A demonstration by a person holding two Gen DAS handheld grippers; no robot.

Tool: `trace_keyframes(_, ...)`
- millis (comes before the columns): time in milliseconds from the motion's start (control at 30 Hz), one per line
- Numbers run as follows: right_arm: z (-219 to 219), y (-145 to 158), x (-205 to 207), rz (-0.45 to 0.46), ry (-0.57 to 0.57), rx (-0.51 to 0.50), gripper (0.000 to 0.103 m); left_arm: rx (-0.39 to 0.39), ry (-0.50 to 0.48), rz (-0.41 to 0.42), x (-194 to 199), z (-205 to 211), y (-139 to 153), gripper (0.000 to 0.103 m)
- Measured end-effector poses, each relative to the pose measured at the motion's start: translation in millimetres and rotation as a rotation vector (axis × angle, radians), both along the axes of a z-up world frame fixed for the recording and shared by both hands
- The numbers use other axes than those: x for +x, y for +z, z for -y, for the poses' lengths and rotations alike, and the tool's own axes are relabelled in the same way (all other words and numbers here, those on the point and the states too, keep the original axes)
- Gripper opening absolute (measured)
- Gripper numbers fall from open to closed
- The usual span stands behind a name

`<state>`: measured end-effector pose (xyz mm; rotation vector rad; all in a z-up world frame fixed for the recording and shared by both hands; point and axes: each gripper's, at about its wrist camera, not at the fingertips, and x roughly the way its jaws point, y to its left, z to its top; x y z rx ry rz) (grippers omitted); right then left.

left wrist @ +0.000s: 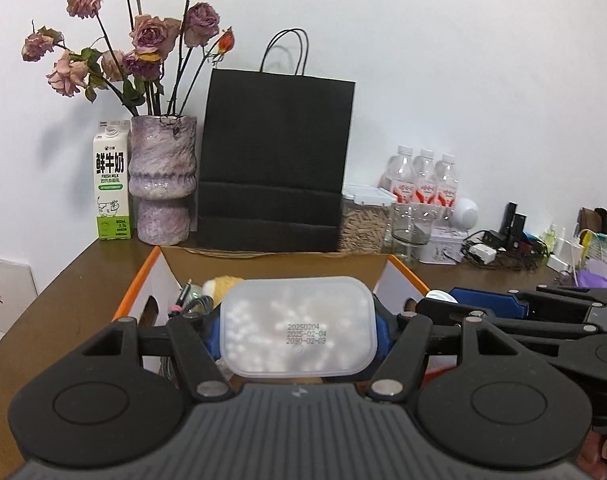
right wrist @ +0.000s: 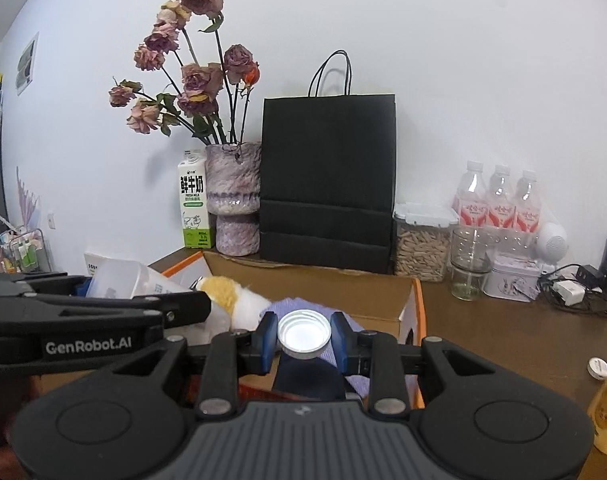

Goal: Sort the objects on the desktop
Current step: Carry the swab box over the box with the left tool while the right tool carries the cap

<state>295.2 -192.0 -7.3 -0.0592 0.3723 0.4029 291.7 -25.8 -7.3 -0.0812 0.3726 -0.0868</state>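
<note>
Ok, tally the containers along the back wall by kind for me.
Water bottles: 3
Milk carton: 1
Vase: 1
Black paper bag: 1
Clip-lid food jar: 1
Glass jar: 1
Tin: 1
Total: 9

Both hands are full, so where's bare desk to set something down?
Bare brown desk lies right of the cardboard box, before the glass jar. Another strip runs left of the box, below the milk carton. The back wall row and cables are crowded.

Both wrist views wallward, sharing black bag (left wrist: 275, 160).
</note>
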Motion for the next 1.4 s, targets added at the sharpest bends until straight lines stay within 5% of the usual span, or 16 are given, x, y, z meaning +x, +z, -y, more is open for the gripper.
trace_keyframes(833,-19,-22,163,-0.100,-0.076,-0.034,0.027,-0.004,0.021,-0.040,148,-13,-15,0.066)
trace_keyframes(1267,-21,-29,165,-0.105,-0.063,-0.071,0.027,0.022,-0.004,-0.064,150,-8,-19,0.068)
trace_keyframes(1400,-20,-29,162,-0.117,-0.051,-0.073,0.028,0.010,-0.026,-0.085,147,-9,-16,0.086)
